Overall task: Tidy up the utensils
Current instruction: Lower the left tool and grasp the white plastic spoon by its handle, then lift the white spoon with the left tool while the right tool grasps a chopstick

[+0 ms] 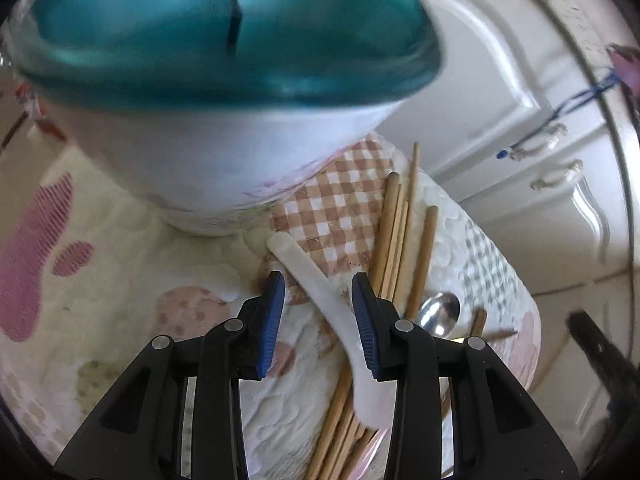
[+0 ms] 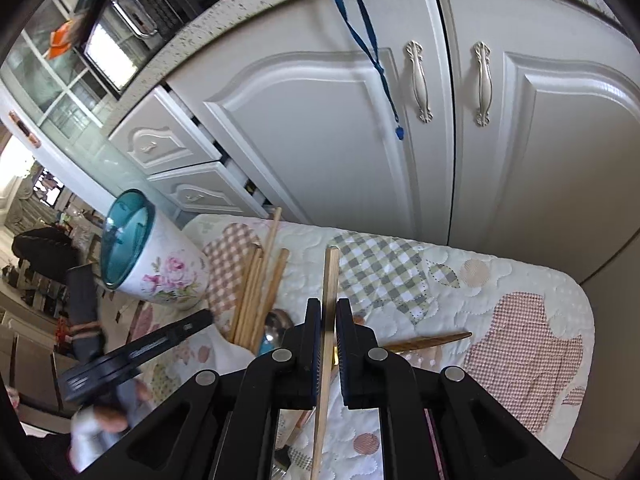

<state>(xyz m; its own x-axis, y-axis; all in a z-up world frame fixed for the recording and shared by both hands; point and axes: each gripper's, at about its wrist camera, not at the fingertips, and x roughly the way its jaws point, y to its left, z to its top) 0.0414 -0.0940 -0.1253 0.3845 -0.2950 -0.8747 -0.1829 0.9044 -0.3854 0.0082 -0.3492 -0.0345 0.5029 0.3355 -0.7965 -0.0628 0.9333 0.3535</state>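
Left wrist view: the left gripper (image 1: pixel 318 288) hangs with jaws spread over a quilted cloth (image 1: pixel 132 276), straddling the handle of a white spoon (image 1: pixel 320 292) without pinching it. The spoon lies across a bundle of chopsticks (image 1: pixel 394 232); a metal spoon (image 1: pixel 440 314) sits just beside them. A floral cup (image 1: pixel 224 160) with a teal inside looms close ahead, blurred. Right wrist view: the right gripper (image 2: pixel 329 306) is pressed together on a single chopstick (image 2: pixel 330 272), held pointing forward above the cloth (image 2: pixel 520 280). Only here do the cup's (image 2: pixel 160 268) pink roses show, along with a gold-coloured utensil (image 2: pixel 432 340) lying on the cloth, the left gripper (image 2: pixel 188 330) from the side, and the cabinet doors (image 2: pixel 320 120) clearly. The white spoon is not visible in this view.
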